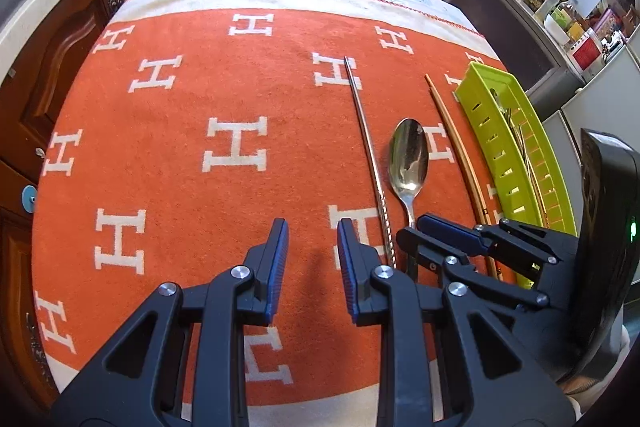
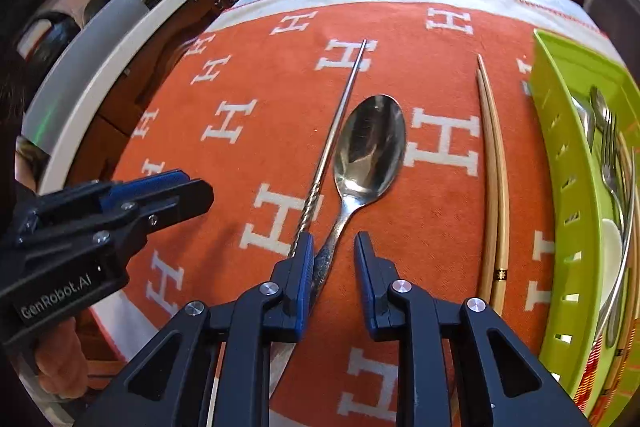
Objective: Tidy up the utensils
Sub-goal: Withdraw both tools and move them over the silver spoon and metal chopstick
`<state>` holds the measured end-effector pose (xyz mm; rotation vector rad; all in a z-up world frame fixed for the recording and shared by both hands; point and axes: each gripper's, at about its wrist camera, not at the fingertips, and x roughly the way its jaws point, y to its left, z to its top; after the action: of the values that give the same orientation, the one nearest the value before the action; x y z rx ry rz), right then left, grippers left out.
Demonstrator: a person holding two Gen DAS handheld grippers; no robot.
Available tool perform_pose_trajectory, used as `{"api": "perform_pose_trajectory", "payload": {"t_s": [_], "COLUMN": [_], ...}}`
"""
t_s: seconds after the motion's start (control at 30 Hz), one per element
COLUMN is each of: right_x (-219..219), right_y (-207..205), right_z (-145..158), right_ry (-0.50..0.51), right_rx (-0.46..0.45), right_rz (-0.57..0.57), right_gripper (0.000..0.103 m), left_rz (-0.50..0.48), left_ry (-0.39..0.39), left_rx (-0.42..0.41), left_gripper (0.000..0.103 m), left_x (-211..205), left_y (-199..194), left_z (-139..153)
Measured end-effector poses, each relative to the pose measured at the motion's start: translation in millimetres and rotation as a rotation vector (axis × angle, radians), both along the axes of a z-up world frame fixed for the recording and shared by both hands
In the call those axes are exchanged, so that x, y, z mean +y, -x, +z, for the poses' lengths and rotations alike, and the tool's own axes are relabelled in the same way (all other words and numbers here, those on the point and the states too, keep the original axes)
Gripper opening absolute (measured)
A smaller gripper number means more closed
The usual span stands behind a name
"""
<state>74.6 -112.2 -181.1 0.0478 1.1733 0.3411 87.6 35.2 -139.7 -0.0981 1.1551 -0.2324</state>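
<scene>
Right wrist: spoon [image 2: 370, 147] handle between jaws

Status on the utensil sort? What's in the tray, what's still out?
Done: a fork and other cutlery lie in the green tray. In hand: right gripper straddles the spoon handle, not visibly gripping; left gripper empty. Left: spoon, metal chopsticks, wooden chopsticks on the cloth.
</scene>
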Motion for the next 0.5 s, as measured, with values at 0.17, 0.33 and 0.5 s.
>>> {"api": "perform_pose_trajectory", "payload": {"t_s": [0.17, 0.33, 0.5], "right_x": [12, -2, -21], "right_y": [-1, -6, -7], "right_z": [2, 3, 3], "right_ry": [0.091, 0.122, 0.094], "right_rx": [-0.05, -0.064, -0.054], "right_rz": [-0.007, -0.049, -0.09], "right_gripper": [0.01, 0.007, 0.007], "left_rz": [-0.023, -0.072, -0.115], "left_ry": [0.004, 0.016, 0.036], "left_rx": [0.007, 0.004, 0.029], "left_gripper": [0.022, 0.022, 0.023], "left_x": [-6, -21, -43], "left_y": [-2, -8, -19], "left_z": [-4, -4, -10]}}
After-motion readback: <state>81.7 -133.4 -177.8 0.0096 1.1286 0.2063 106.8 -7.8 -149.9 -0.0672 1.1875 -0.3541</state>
